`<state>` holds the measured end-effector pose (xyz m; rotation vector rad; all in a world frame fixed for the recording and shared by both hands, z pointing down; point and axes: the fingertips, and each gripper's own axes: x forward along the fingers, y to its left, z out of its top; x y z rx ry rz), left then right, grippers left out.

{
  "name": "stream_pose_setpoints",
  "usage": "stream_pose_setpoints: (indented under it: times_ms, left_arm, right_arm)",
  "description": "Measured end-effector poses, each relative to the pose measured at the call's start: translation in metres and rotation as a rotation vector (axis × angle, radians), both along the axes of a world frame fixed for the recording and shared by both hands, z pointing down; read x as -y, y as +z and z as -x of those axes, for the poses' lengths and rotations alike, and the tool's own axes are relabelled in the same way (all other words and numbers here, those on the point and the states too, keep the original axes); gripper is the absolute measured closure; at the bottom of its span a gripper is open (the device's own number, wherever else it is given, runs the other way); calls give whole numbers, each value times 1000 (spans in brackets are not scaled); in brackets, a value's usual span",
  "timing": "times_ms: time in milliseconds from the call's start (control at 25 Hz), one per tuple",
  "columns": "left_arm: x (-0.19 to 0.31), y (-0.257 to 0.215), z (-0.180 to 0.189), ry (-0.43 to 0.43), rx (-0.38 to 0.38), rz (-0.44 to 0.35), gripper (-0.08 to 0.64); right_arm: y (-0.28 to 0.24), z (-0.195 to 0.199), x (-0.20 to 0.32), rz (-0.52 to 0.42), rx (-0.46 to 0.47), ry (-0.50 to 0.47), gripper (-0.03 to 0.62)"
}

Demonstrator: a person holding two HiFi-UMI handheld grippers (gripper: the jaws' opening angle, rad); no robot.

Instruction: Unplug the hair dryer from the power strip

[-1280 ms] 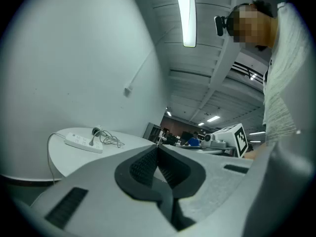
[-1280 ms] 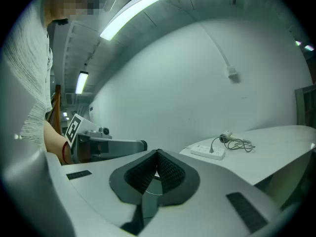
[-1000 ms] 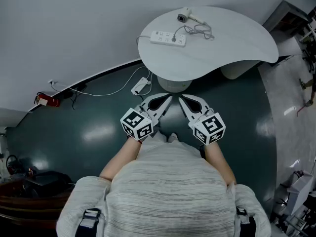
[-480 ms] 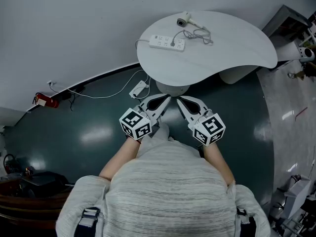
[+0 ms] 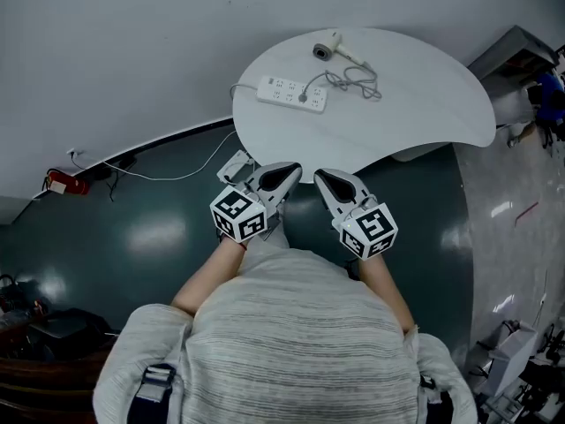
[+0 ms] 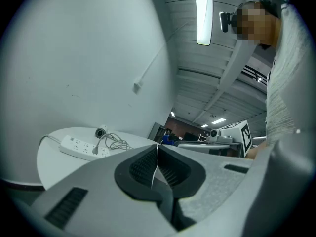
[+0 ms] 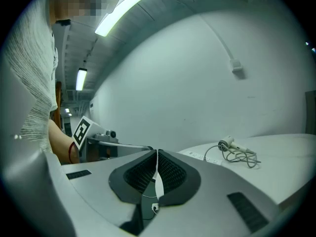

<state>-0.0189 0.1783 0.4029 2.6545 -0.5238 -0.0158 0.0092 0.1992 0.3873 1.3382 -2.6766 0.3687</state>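
- White cable (image 5: 168, 173) runs along the floor at the wall foot, 9 o'clock of the person; judged to feed the strip, though its run under the table isn't visible.
- Left gripper (image 5: 290, 171): jaws fully closed, nothing between them. It's held level, pointing at 12 o'clock toward the table, well short of the strip, so this looks like an approach carry, not a grip.
- Power strip (image 5: 291, 94) lies flat at about 10 o'clock on the table top, with its long side to the person and its sockets up, so they're easy to reach from above.
- Plug (image 5: 303, 98) sits in the strip near its right end; the task isn't done yet.
- Hair dryer (image 5: 328, 47) lies on its side at 12 o'clock on the table, just beyond the strip, well apart from both grippers.
- Its cord (image 5: 355, 79) is bunched loosely at 4 o'clock of the dryer, so there's slack and likely no tug when the plug is pulled.
- Right gripper (image 5: 323, 177): jaws essentially closed, with only a hairline gap and nothing in it. It's tipped slightly down, beside the left one.
- Table (image 5: 433, 95) edge is just ahead of both tips. Likely plan: one gripper pins the strip while the other pulls the plug.
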Motion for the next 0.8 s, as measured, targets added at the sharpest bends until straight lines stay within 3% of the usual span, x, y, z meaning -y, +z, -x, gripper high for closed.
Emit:
stream_pose_setpoints:
  times_ms: [440,600,800]
  left_arm:
    - [120,21,-11,119,113,-21,552]
    - [146,35,-16,181,185,-58,552]
    - [162,56,-26,190,233,-44,552]
  right_arm:
    - [20,-8,125,54,-41,12,565]
    - [33,-13,158,82,-75,23,565]
    - [58,-21,180,137,-114,-13,563]
